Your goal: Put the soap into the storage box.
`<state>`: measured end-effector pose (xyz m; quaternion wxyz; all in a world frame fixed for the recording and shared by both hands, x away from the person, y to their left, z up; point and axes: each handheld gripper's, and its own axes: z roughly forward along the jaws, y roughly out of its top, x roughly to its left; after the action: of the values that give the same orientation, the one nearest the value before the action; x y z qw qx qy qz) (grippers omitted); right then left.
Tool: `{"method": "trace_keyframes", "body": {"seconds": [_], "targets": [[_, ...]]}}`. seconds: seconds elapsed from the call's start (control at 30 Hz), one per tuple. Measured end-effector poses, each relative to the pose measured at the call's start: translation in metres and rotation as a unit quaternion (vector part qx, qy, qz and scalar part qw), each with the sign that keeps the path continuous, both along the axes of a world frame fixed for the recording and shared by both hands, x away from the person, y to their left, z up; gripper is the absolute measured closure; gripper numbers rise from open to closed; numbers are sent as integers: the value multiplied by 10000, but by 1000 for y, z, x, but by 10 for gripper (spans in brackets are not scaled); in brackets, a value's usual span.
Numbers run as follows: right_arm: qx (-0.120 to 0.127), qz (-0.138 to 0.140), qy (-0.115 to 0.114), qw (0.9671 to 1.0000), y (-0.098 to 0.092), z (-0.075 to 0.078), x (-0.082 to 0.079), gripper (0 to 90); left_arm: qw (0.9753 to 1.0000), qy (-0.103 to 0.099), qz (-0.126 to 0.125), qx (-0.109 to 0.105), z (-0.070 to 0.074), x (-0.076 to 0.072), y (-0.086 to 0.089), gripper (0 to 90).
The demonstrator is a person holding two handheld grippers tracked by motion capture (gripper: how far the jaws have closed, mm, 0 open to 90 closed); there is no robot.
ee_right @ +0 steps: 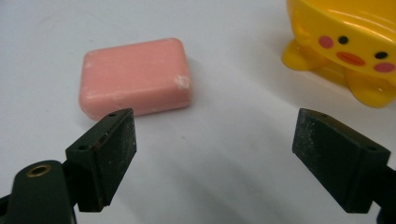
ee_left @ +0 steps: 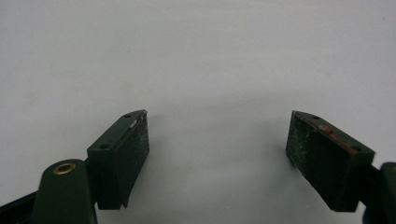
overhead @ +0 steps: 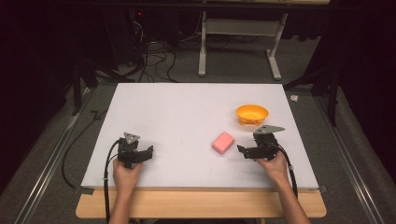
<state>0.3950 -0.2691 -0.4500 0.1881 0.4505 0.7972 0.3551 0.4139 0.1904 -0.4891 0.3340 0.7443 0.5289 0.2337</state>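
A pink bar of soap [overhead: 223,142] is found lying flat on the white surface [overhead: 187,116], in its right half, with a yellow bowl [overhead: 252,114] shaped like a duck standing just beyond and to the right of it. The two are near each other but apart.

The right claw [overhead: 243,150] is held low at the near right of the surface, pointed toward the soap from its right side. In the right gripper view its jaws are seen spread wide, with nothing between them; the soap [ee_right: 135,76] lies ahead and to the left of the gap, just past the left jaw tip, and the bowl [ee_right: 348,44] is seen ahead at the right. No contact with the soap is observed.

The left claw [overhead: 148,151] is held at the near left of the surface, well apart from both objects. Its jaws are likewise spread, with bare surface [ee_left: 196,56] ahead of them.

The step in hand is judged to be the approach to the soap, the grasp not yet made. For the next move, the right claw would need to be shifted toward the soap until the bar sits between the jaws, preferably across its shorter sides, and then pressed together firmly, since a smooth bar may slip. Placement into the bowl is judged the probable aim.
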Motion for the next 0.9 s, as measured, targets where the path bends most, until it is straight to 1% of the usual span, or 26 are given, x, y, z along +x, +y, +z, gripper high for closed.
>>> {"method": "trace_keyframes", "body": {"seconds": [0.03,0.2,0.23,0.3,0.47,0.5,0.57,0.7,0.87,0.9], "targets": [[0,0,0,10000,0,0,0,145,10000,0,0,0,0,0,0,216],[-27,169,37,9998,11,1,2,141,10000,2,0,-2,0,0,0,216],[-43,242,10,9997,16,2,3,140,10000,2,-1,-1,0,0,0,216],[-27,262,8,9997,17,2,4,139,10000,4,-1,-1,0,0,0,216],[-31,460,-55,9989,31,6,6,131,10000,-1,1,-2,0,0,0,216],[-31,460,-55,9989,31,6,6,131,10000,-1,1,-2,0,0,0,216],[-14,521,-4,9986,36,6,7,125,10000,-1,1,-3,0,0,0,216],[-26,583,-4,9983,41,6,9,123,10000,0,1,-2,0,0,0,216],[-77,704,31,9975,49,6,12,123,10000,-2,0,0,0,0,0,216],[-124,724,62,9973,54,6,14,123,10000,-2,0,-1,0,0,0,216]]}}
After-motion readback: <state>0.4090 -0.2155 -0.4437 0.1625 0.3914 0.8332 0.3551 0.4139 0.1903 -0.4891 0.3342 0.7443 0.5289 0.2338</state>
